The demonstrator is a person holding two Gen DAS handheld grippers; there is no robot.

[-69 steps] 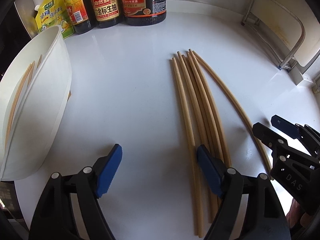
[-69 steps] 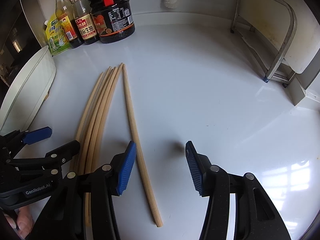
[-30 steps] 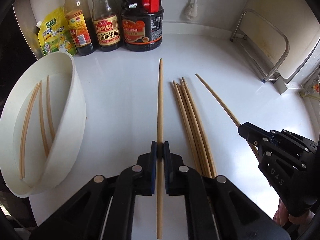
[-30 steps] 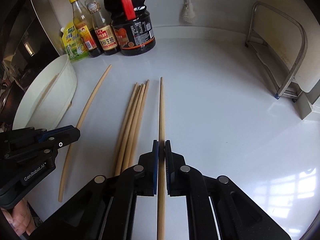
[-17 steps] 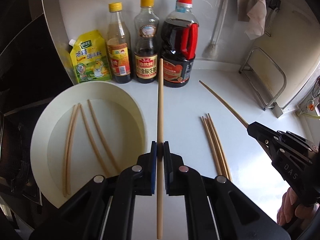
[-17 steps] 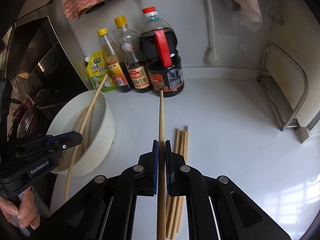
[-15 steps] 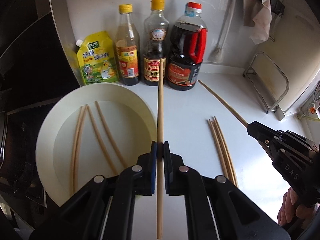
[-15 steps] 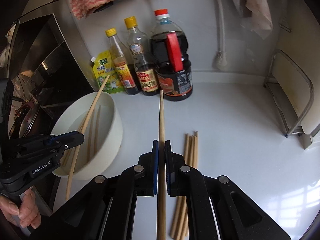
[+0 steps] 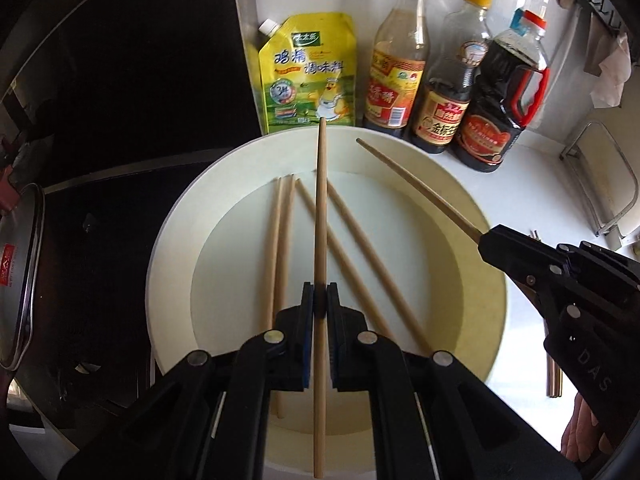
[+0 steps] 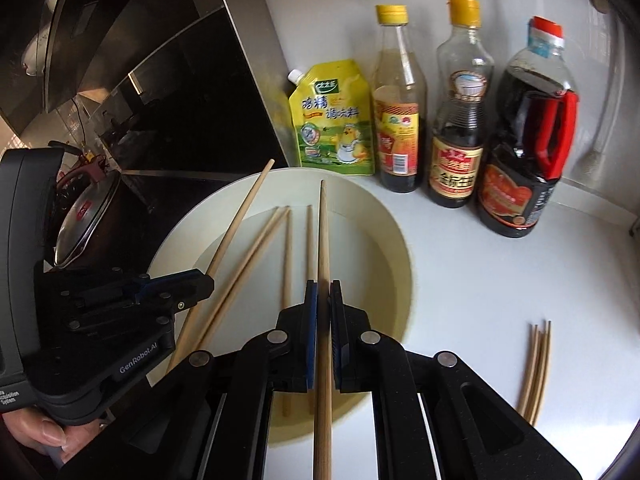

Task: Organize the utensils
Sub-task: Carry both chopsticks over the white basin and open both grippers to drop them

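Note:
My left gripper [image 9: 319, 300] is shut on a wooden chopstick [image 9: 320, 208] and holds it above the white bowl [image 9: 172, 240]. My right gripper [image 10: 323, 300] is shut on another chopstick [image 10: 323, 240], also above the bowl [image 10: 392, 232]. It shows in the left wrist view too [image 9: 486, 240], with its chopstick [image 9: 416, 188] slanting over the bowl. Several chopsticks [image 9: 280, 240] lie in the bowl. A few more chopsticks [image 10: 536, 364] lie on the white counter to the right.
A yellow seasoning pouch [image 9: 308, 76] and three sauce bottles [image 9: 444, 80] stand behind the bowl against the wall. A dark stove with a lidded pot [image 10: 84, 216] is left of the bowl. A metal rack [image 9: 600, 176] stands at the far right.
Both grippers closed on a chopstick each, lifted them off the counter and carried them left. They now hang over the bowl instead of beside it.

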